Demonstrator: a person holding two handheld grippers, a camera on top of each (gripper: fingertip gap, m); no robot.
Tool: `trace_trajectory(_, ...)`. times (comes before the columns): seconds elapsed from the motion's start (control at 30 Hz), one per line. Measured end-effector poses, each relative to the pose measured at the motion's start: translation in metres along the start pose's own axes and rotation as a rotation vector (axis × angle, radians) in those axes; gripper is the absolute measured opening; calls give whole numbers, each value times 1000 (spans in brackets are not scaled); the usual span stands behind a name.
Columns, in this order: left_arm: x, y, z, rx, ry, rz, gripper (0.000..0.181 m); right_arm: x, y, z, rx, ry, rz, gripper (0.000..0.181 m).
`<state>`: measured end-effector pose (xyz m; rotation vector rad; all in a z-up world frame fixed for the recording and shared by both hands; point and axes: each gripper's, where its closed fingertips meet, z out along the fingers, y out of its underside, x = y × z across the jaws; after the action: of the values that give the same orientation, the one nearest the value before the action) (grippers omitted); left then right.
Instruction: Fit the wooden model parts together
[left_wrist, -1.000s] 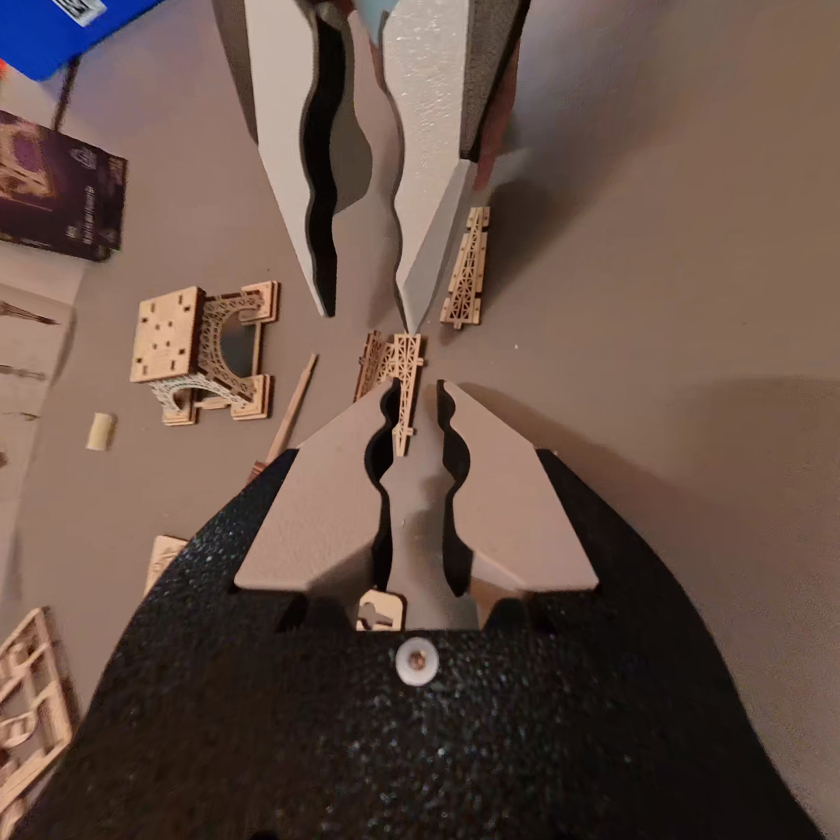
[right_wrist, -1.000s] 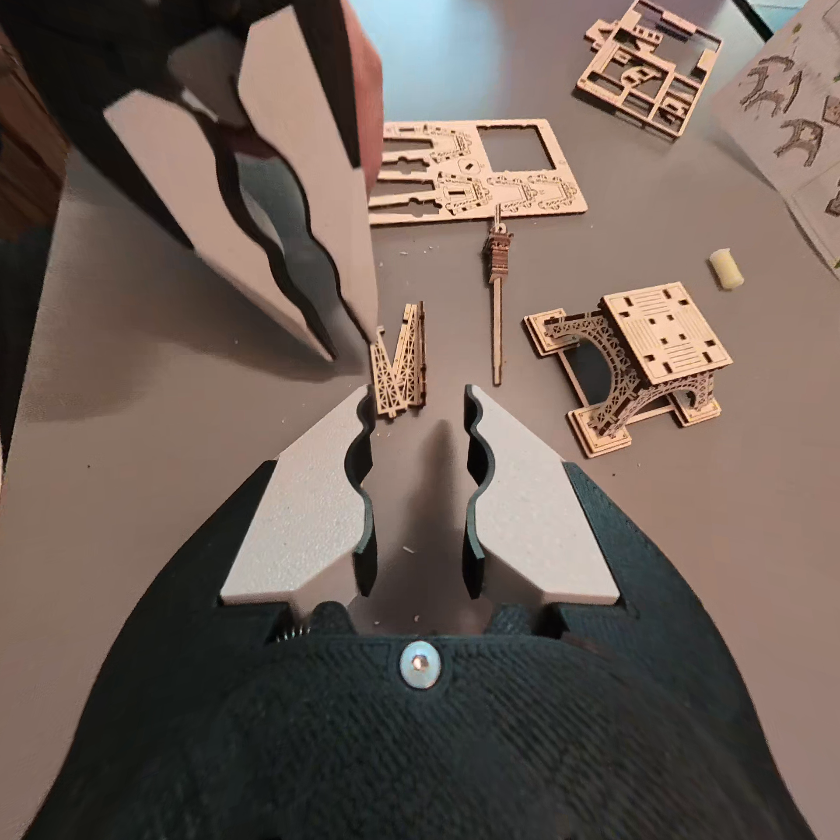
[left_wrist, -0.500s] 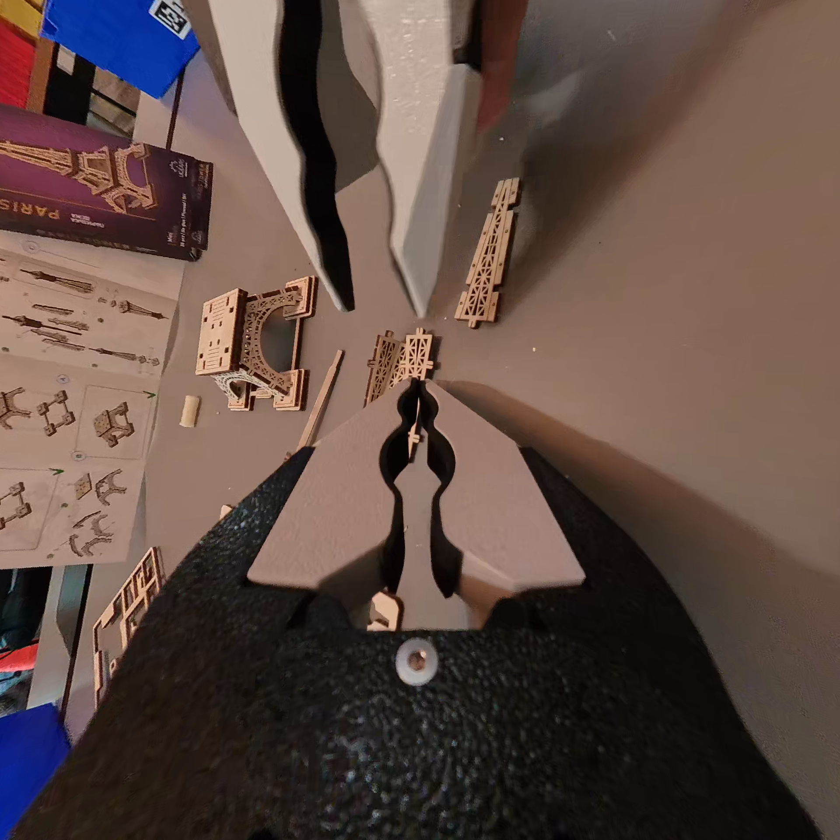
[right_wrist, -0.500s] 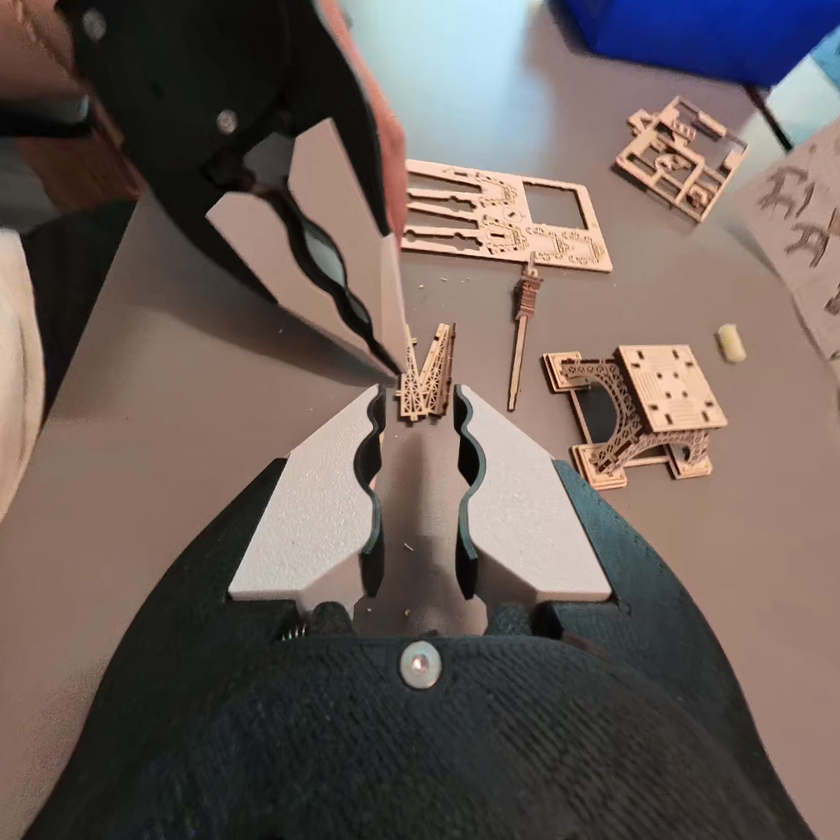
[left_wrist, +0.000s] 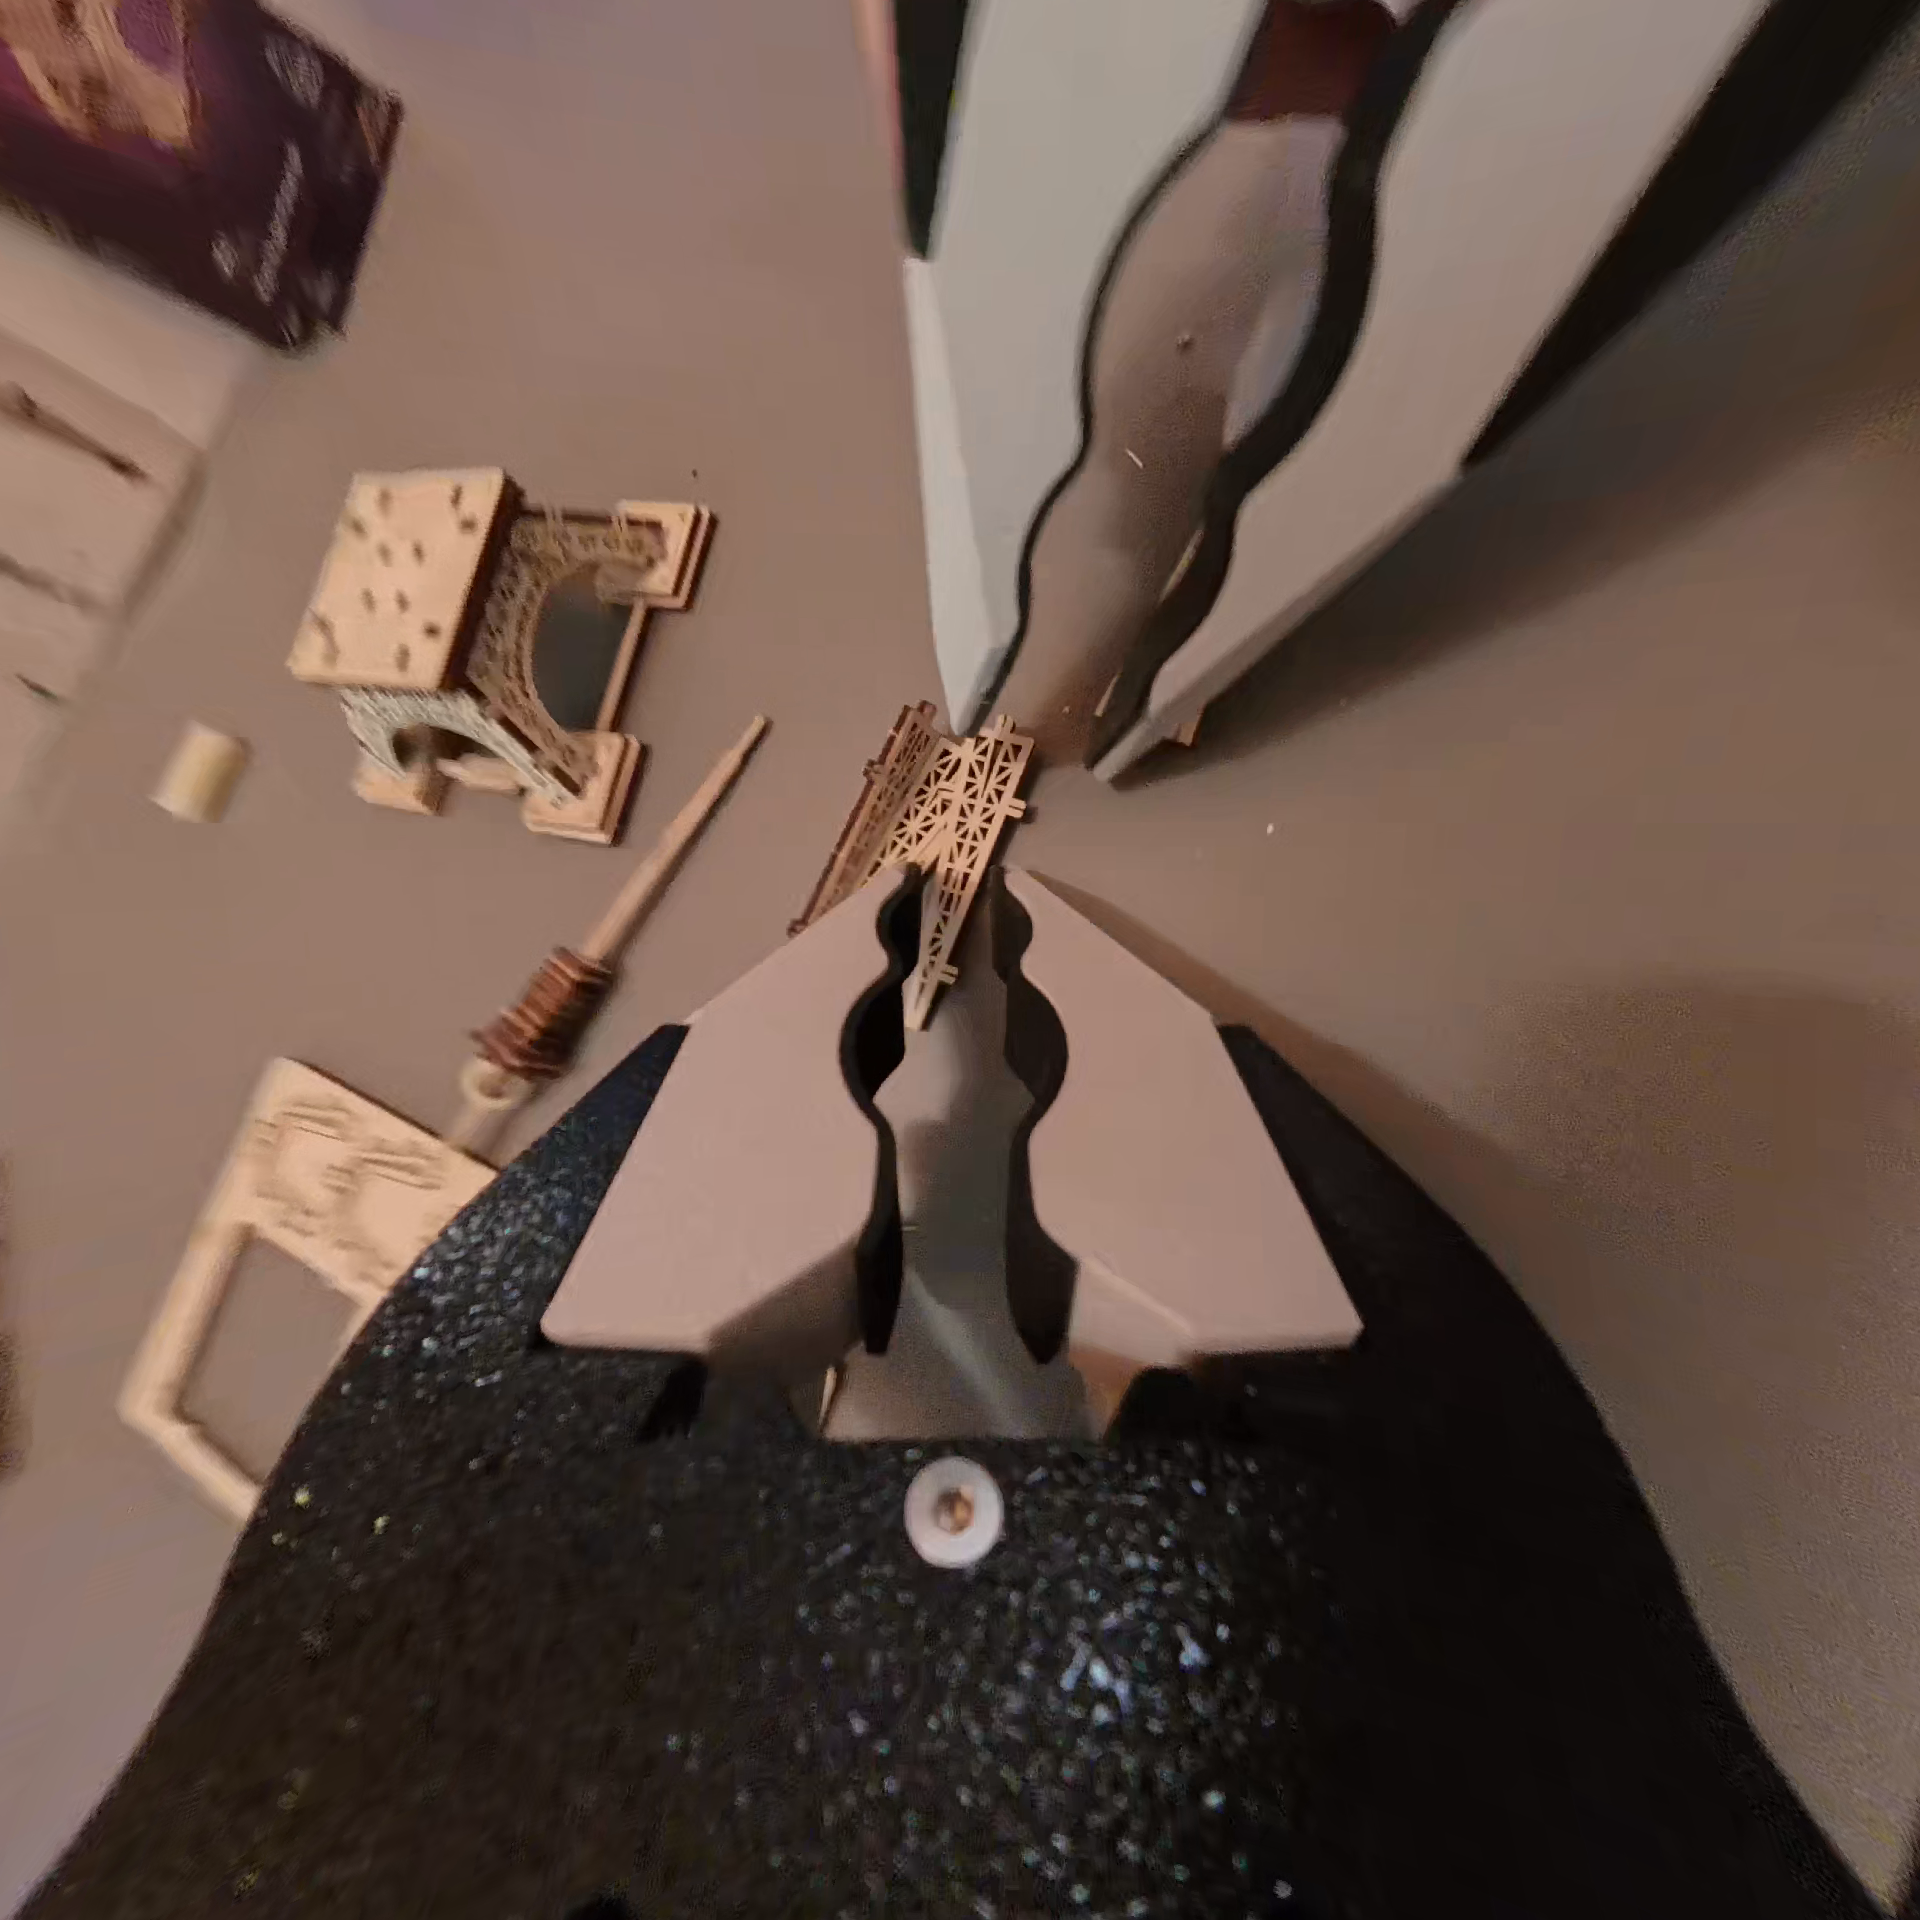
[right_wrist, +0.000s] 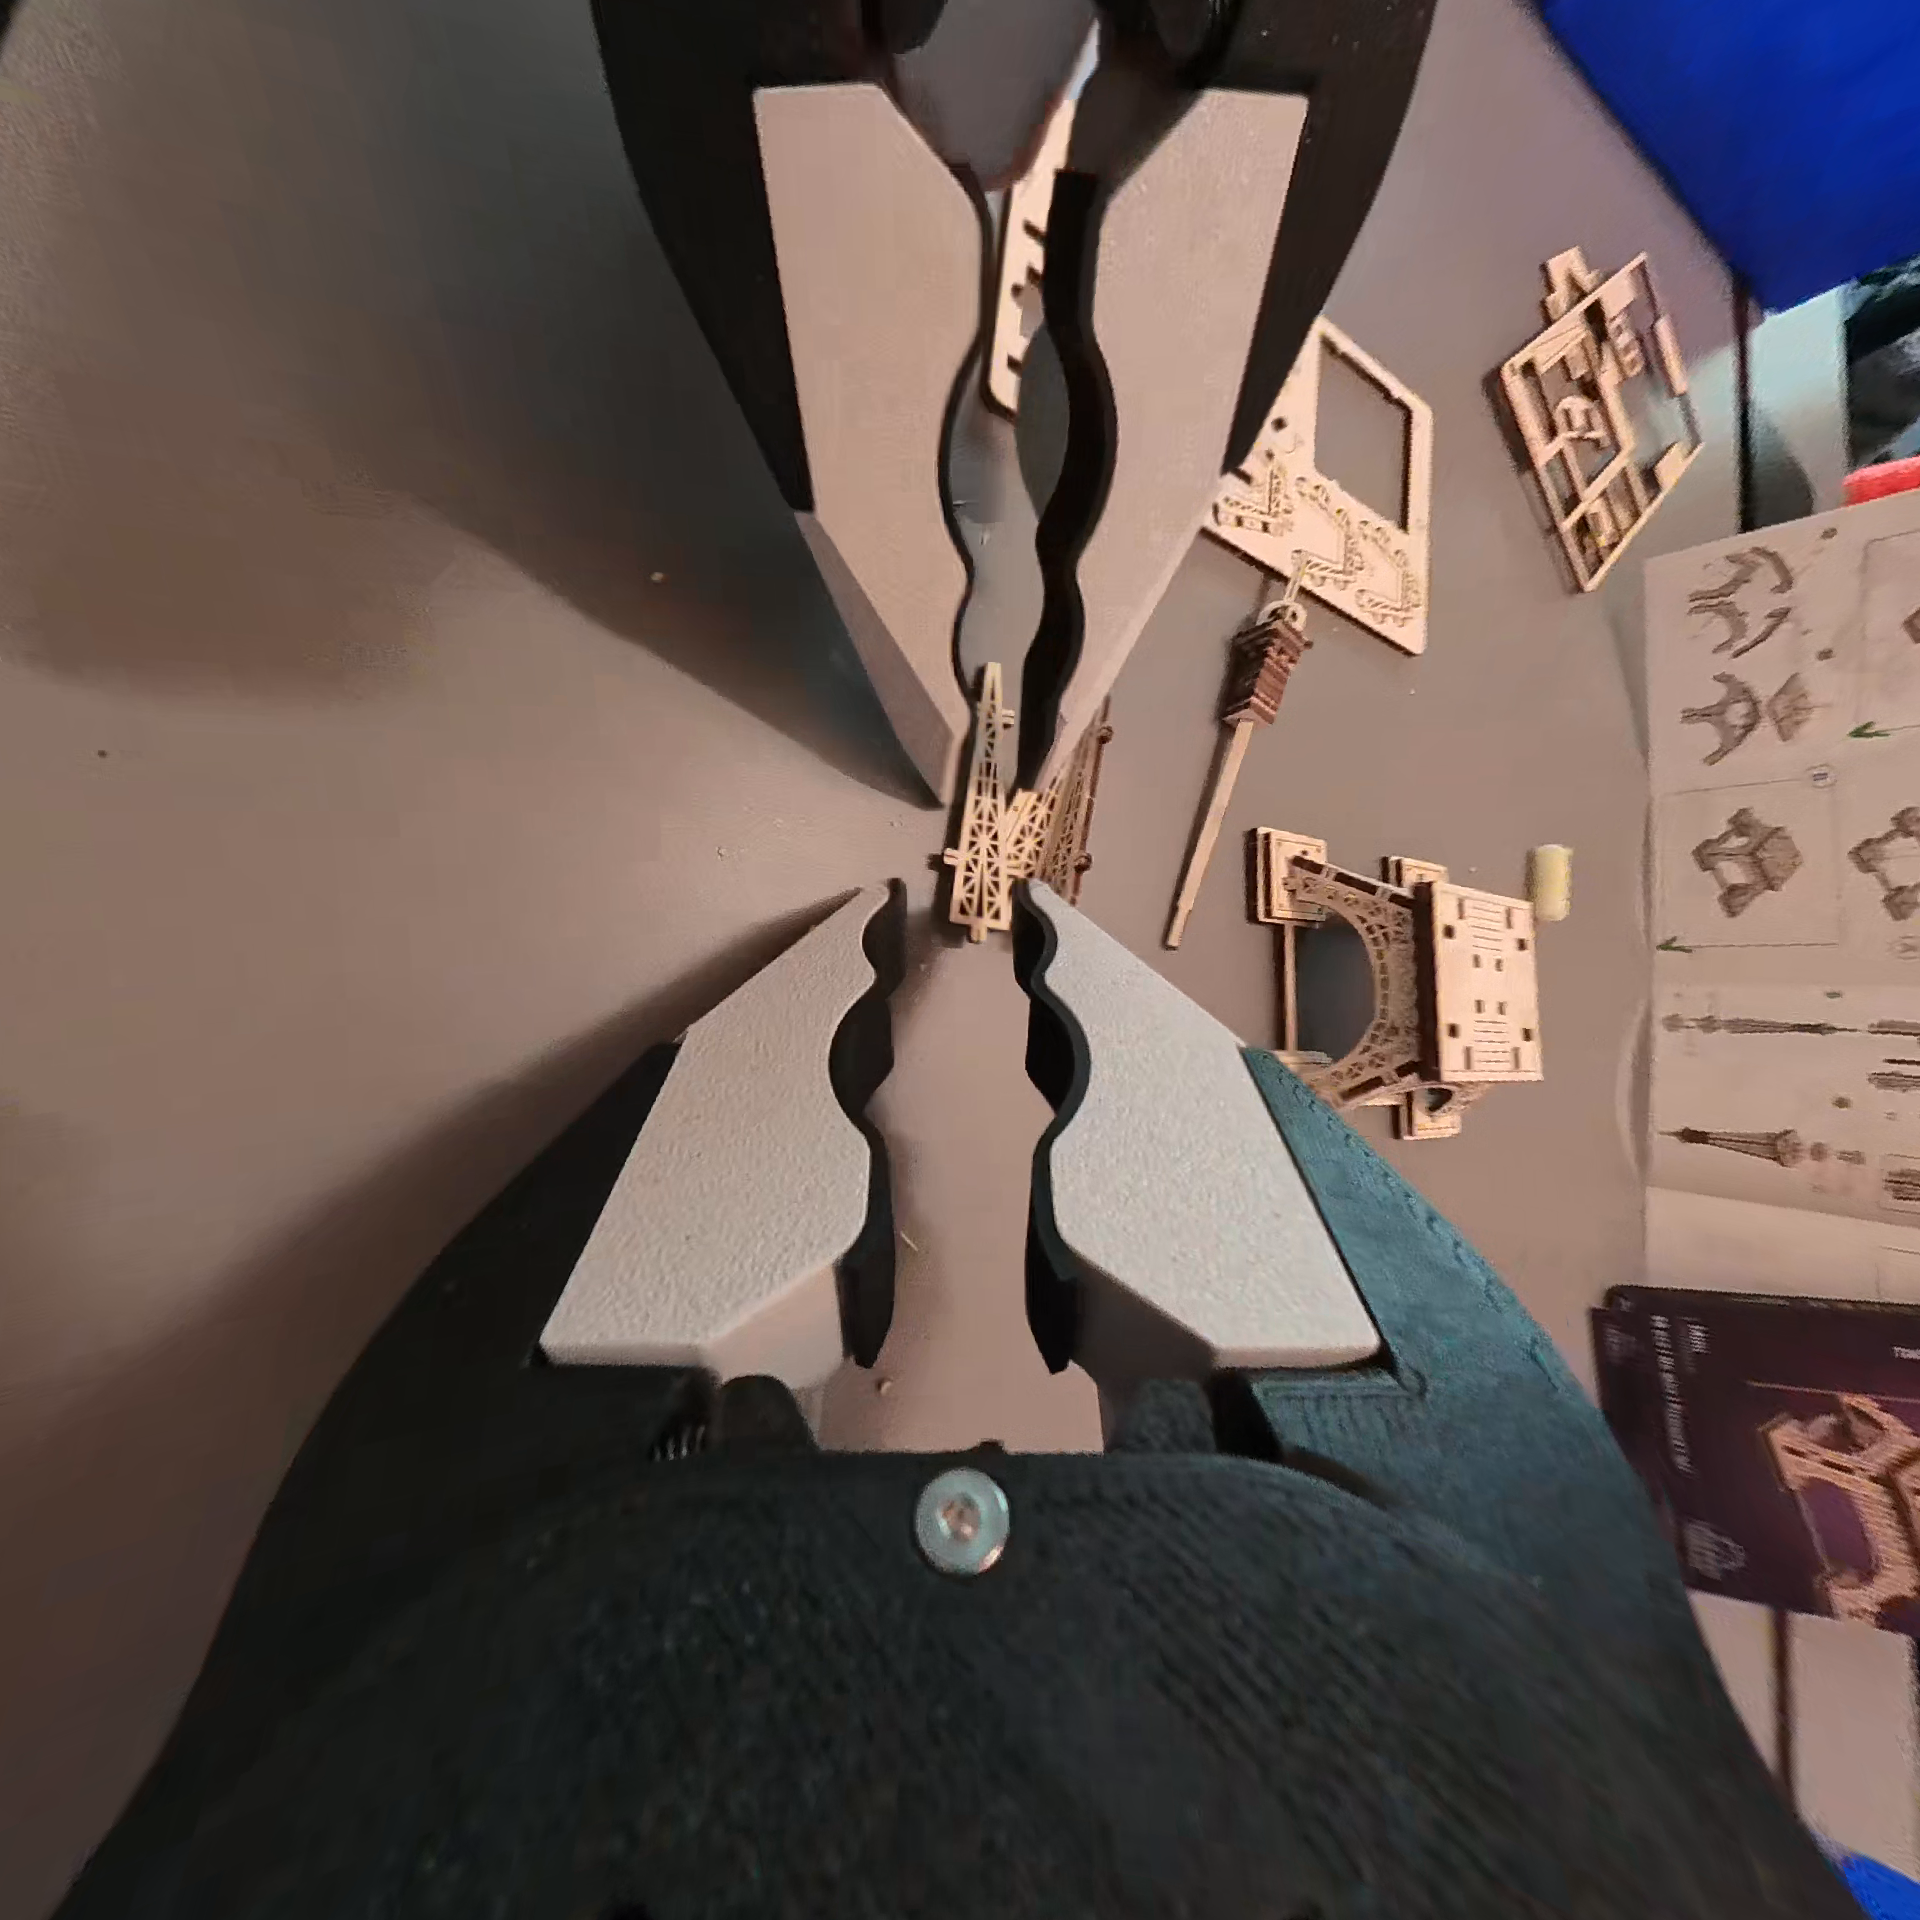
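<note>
A wooden lattice tower section (left_wrist: 961, 805), two lattice sides joined in a V, sits between my two grippers, which face each other just above the grey table. My left gripper (left_wrist: 951, 878) is shut on its narrow end. It also shows in the right wrist view (right_wrist: 987, 821). My right gripper (right_wrist: 958, 899) is open, and its fingertips stand on either side of the section's wide end without pressing it. Another loose lattice piece (left_wrist: 1184, 727) lies mostly hidden behind the right gripper's fingers.
The arched tower base (right_wrist: 1423, 997) lies on its side to the right, with a spire stick (right_wrist: 1236, 748) and a small cream cylinder (right_wrist: 1550, 883) near it. Punched-out wooden sheets (right_wrist: 1340, 488), an instruction sheet (right_wrist: 1787, 883), a purple box (right_wrist: 1787, 1455) and a blue bin (right_wrist: 1745, 125) lie further out. Less than 4 cm separates the two grippers' tips. It is some 20 cm from my left tips to the small cream cylinder (right_wrist: 1550, 883). It turns up in the left wrist view (left_wrist: 196, 769) as well.
My left gripper closed on the lattice section and turned with it. My right gripper swung round to face it head-on, its open tips now at the section's wide end.
</note>
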<state>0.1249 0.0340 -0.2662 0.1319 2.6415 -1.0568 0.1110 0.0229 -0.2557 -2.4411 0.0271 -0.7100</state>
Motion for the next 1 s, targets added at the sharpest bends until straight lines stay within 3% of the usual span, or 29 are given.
trace_trajectory(0.03,2,0,1,6,38,-93,9,-1,1,2,-2,-19,20,19)
trace_trajectory(0.13,4,2,0,29,137,-258,8,-1,2,5,-14,-32,61,22)
trace_trajectory(0.43,4,6,-9,79,133,-108,6,6,-7,1,11,41,-64,17)
trace_trajectory(0.73,5,-2,-27,168,262,-187,6,2,-17,3,27,123,-253,8)
trace_trajectory(1.0,1,-5,-34,201,296,-220,7,10,-23,0,55,222,-287,4)
